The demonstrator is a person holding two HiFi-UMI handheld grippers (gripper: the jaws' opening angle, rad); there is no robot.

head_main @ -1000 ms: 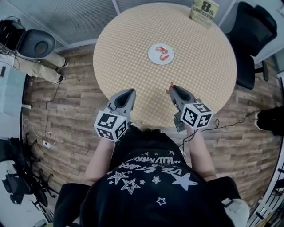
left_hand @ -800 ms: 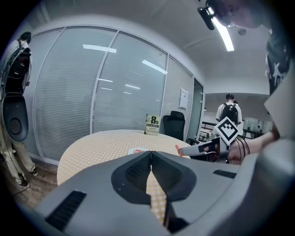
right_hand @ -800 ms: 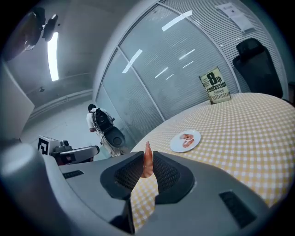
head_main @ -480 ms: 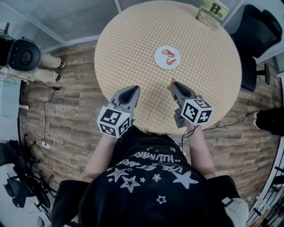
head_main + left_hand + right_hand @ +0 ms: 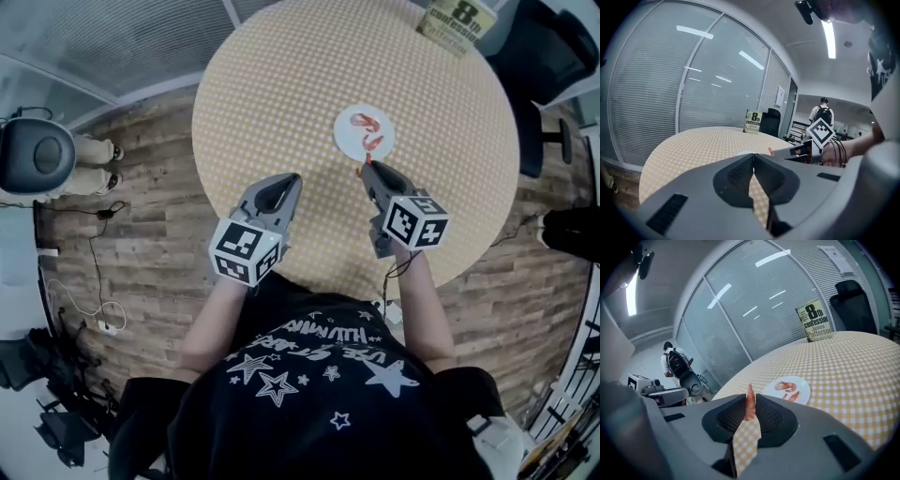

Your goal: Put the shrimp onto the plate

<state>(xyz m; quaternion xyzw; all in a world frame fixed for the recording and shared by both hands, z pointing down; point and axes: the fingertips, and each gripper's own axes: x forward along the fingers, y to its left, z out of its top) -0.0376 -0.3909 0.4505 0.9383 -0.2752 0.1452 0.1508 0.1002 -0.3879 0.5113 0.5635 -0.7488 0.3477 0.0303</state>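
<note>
A white plate (image 5: 365, 132) (image 5: 788, 389) lies on the round checked table (image 5: 281, 84), with two orange shrimp (image 5: 368, 131) (image 5: 786, 386) on it. My right gripper (image 5: 366, 169) (image 5: 750, 404) hovers just short of the plate's near edge, shut on another shrimp (image 5: 750, 402) that sticks up between the jaws; its orange tip (image 5: 362, 168) shows in the head view. My left gripper (image 5: 289, 181) (image 5: 753, 161) hangs over the table's near left part, shut with nothing in it.
A paperback book (image 5: 457, 21) (image 5: 814, 320) stands at the table's far edge. A black office chair (image 5: 553, 70) is at the right, and a dark stool (image 5: 37, 155) stands on the wood floor at the left. A person with a backpack (image 5: 822, 112) stands far off.
Both grippers have moved forward over the table. The right one, still holding its shrimp, is now close to the plate's near edge.
</note>
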